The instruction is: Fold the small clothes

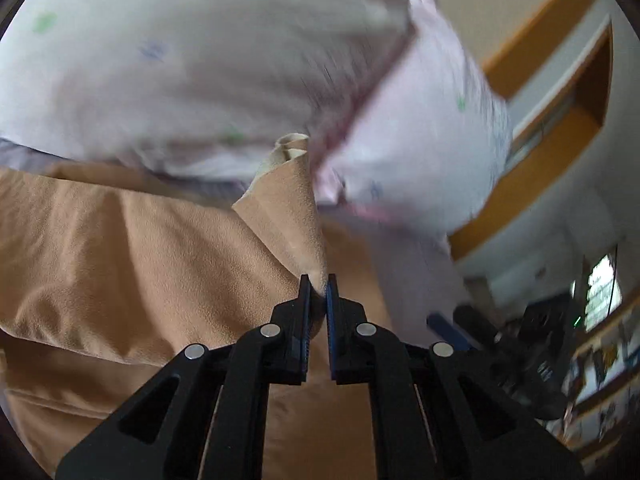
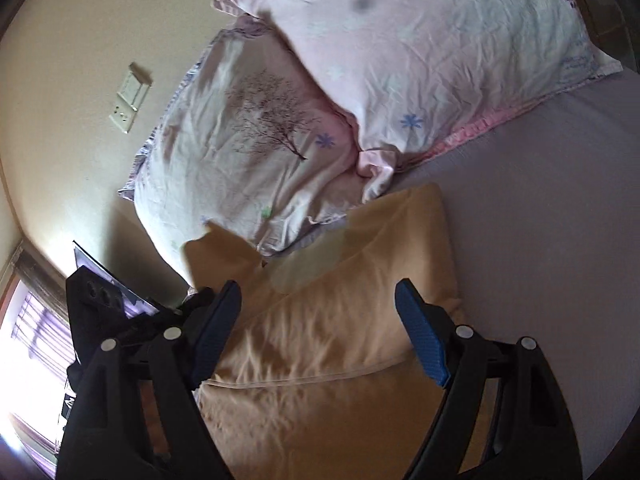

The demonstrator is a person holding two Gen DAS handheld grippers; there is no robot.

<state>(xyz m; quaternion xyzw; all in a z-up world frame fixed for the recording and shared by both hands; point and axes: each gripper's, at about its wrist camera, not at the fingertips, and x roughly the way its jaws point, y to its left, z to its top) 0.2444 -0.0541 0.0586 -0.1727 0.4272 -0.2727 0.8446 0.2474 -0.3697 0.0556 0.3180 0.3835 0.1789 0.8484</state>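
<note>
A tan, soft garment (image 1: 120, 264) lies on the bed. My left gripper (image 1: 319, 286) is shut on a lifted corner of the tan garment, which rises in a pointed fold (image 1: 292, 200) above the jaws. In the right wrist view the same garment (image 2: 328, 320) spreads across the bed below my right gripper (image 2: 318, 320), which is open and empty, its blue pads (image 2: 420, 336) hovering over the cloth. My left gripper also shows in the right wrist view (image 2: 100, 308) at the left, by the garment's lifted corner.
Two pale pink floral pillows (image 2: 420, 52) (image 2: 248, 132) lie at the head of the bed, just beyond the garment. A grey-lilac bedsheet (image 2: 540, 220) extends to the right. A wall with a switch plate (image 2: 130, 98) is on the left. Wooden shelving (image 1: 560, 92) is at the right.
</note>
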